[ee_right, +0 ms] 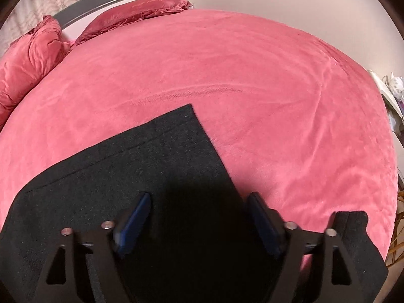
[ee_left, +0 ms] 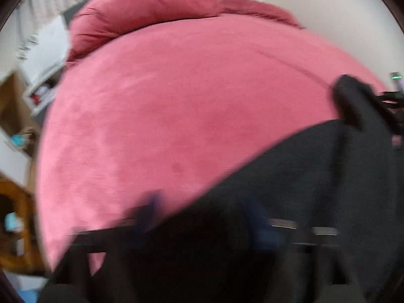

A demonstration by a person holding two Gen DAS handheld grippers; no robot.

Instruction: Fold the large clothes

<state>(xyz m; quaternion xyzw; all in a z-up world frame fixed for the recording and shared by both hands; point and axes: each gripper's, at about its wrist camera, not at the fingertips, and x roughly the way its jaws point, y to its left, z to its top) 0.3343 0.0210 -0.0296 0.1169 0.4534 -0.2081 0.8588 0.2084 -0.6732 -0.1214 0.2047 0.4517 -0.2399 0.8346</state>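
Note:
A dark charcoal garment (ee_right: 141,166) lies flat on a pink bed cover (ee_right: 252,80), one straight corner pointing toward the bed's middle. My right gripper (ee_right: 199,214) hovers over its near part, blue-padded fingers (ee_right: 136,217) spread wide, holding nothing. In the blurred left wrist view the same dark garment (ee_left: 290,189) fills the lower right. My left gripper (ee_left: 202,217) sits over its edge, with blue fingers (ee_left: 149,209) apart. The right gripper's black body (ee_left: 353,101) shows at the right edge.
Red pillows (ee_right: 141,10) and a bunched pink quilt (ee_right: 27,58) lie at the head of the bed. A dark headboard (ee_right: 101,2) is behind them. White shelves (ee_left: 43,75) and wooden furniture (ee_left: 15,222) stand left of the bed.

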